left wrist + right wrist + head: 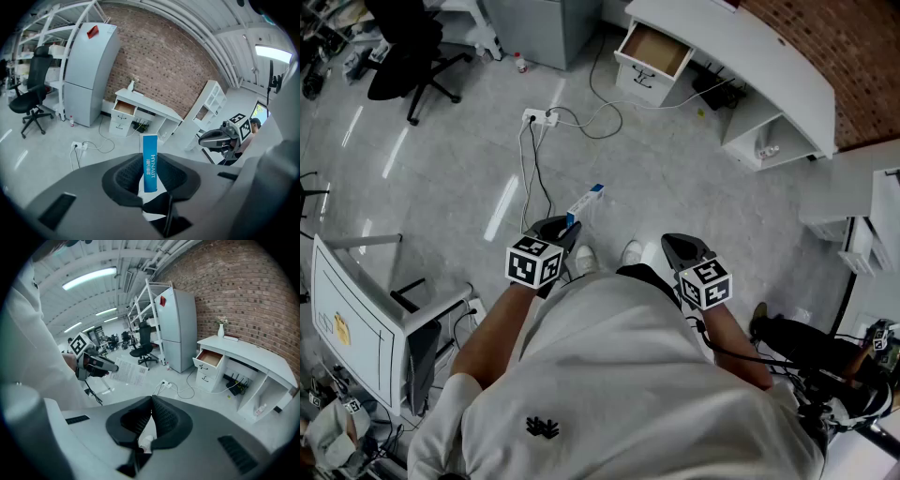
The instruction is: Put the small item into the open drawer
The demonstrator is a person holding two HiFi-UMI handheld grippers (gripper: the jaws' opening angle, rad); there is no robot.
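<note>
**Left gripper [149, 177] clamped on a slim blue-and-white cardboard carton [150, 160], with a long carry ahead**

Dark ribbed pads [125, 174] of the left gripper are pressing on the carton's two broad faces, low down near its bottom end. Most of it stands out ahead of the jaws, narrow blue edge toward the gripper's camera. (The right gripper view shows the broad side: white and covered in small print.) Over to the right gripper [150, 420], the jaws are together with nothing between them. Only the person's white shoe [144, 442] shows through the gap below. From the head view both grippers sit out in front of the person's waist, angled down at the floor.

Moving outward, there's polished grey floor [441, 178], then a white power strip [540, 116] trailing cables. Beyond it is the pulled-out white drawer with a brown bottom [656, 49], set under the curved white desk [750, 42]. It looks empty and sits well apart from the carton.

Now, the handling. This looks like a light, hollow box, stiff along its length, though the broad faces will likely dent under a hard squeeze. The printed card is probably smooth, and with the grip so low the long free end could pivot or slide if swung. The best hold is on the broad faces nearer the middle. As held, it calls for a steady carry and a low release inside the drawer.
</note>
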